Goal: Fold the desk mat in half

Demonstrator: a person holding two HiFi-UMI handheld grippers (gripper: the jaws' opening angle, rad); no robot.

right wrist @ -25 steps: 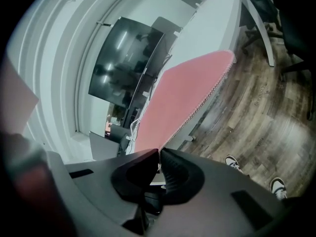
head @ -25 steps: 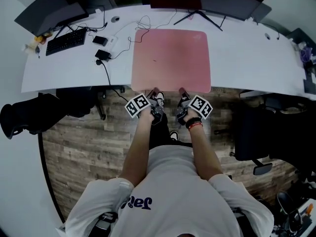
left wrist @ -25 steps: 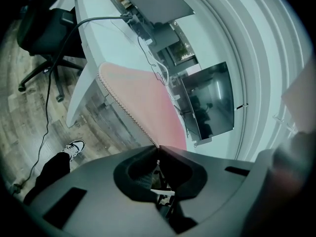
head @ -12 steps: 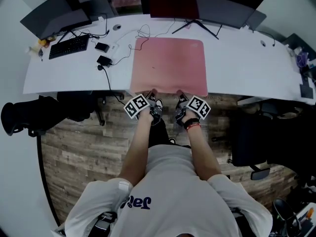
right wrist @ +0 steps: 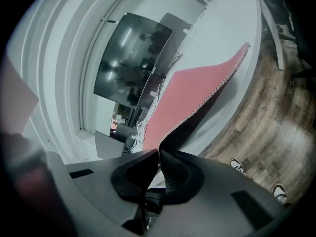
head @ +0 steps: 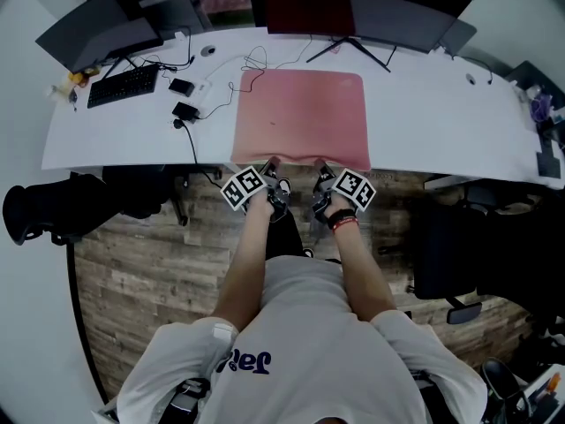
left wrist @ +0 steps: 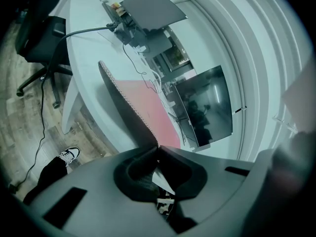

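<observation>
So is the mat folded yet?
Not yet. Done: the left gripper and right gripper are shut on the mat's near edge. In hand: that edge is raised off the desk. Left: carry it to the far edge and lay it down.

Monitors (head: 402,11) cut by top edge, small items (head: 72,79) beside keyboard (head: 124,84) unidentifiable
</observation>
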